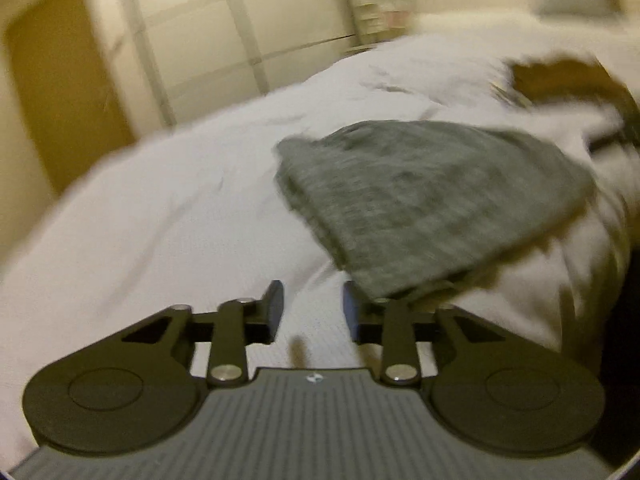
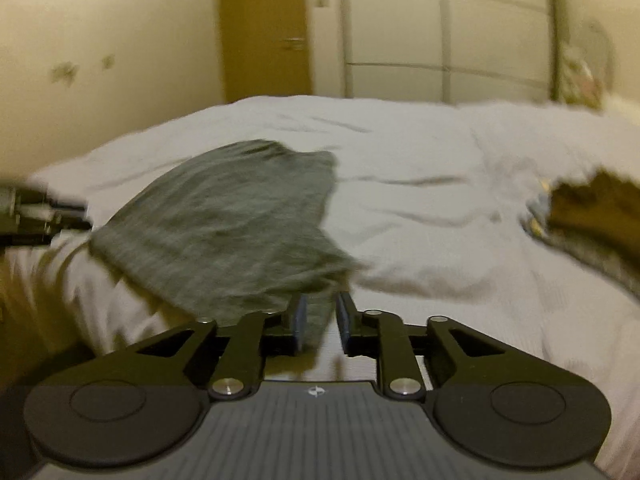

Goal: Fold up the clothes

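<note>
A grey folded garment (image 1: 432, 200) lies on the white bed (image 1: 160, 208), near its edge. My left gripper (image 1: 312, 306) is open just short of the garment's near corner, with only bedsheet between its fingers. Its right fingertip (image 1: 350, 304) is at the cloth's edge. In the right wrist view the same grey garment (image 2: 224, 216) reaches down between the fingers of my right gripper (image 2: 322, 318). The jaws stand partly apart with the cloth's corner between them and a narrow gap by the right finger. Both views are blurred.
A brown garment (image 2: 592, 208) lies crumpled at the bed's right side, also seen in the left wrist view as a brown garment (image 1: 560, 76). The left gripper's body (image 2: 40, 216) shows at the left edge. A wardrobe (image 2: 440, 32) and a door (image 2: 264, 28) stand beyond the bed.
</note>
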Action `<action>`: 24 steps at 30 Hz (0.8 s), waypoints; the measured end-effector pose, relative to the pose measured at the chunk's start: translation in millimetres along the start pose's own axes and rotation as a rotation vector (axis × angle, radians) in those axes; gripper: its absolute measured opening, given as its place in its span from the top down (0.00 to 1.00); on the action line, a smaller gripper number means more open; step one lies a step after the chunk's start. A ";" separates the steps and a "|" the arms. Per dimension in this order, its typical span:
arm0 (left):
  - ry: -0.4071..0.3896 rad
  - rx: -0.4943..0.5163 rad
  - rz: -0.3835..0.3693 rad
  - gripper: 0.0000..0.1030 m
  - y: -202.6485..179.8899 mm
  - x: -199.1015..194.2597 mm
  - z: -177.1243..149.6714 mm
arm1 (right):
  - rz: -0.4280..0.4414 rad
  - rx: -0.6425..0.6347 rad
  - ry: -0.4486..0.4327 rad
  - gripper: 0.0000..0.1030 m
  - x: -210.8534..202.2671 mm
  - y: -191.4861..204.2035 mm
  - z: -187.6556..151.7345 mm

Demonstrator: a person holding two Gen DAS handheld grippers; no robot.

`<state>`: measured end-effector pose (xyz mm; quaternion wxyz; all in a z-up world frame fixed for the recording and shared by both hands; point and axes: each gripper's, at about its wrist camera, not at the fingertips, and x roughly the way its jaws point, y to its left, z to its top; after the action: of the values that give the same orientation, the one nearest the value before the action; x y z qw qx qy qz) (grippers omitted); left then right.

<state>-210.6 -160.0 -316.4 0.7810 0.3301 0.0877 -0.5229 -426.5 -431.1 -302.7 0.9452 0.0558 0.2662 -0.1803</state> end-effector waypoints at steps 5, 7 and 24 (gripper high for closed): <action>-0.034 0.475 0.017 0.60 -62.5 -2.0 -9.5 | 0.046 -0.191 0.009 0.62 2.7 35.7 -3.6; -0.020 0.599 0.050 0.60 -78.9 11.1 -14.8 | 0.046 -0.265 0.011 0.60 4.8 47.9 -6.4; 0.003 0.409 0.022 0.95 -52.5 57.9 14.7 | -0.120 -0.857 -0.062 0.51 77.4 139.2 -24.5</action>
<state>-234.2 -225.2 -355.3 0.7032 0.4836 -0.0225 -0.5207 -325.4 -321.0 -362.7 0.8784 -0.3626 0.2912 -0.1099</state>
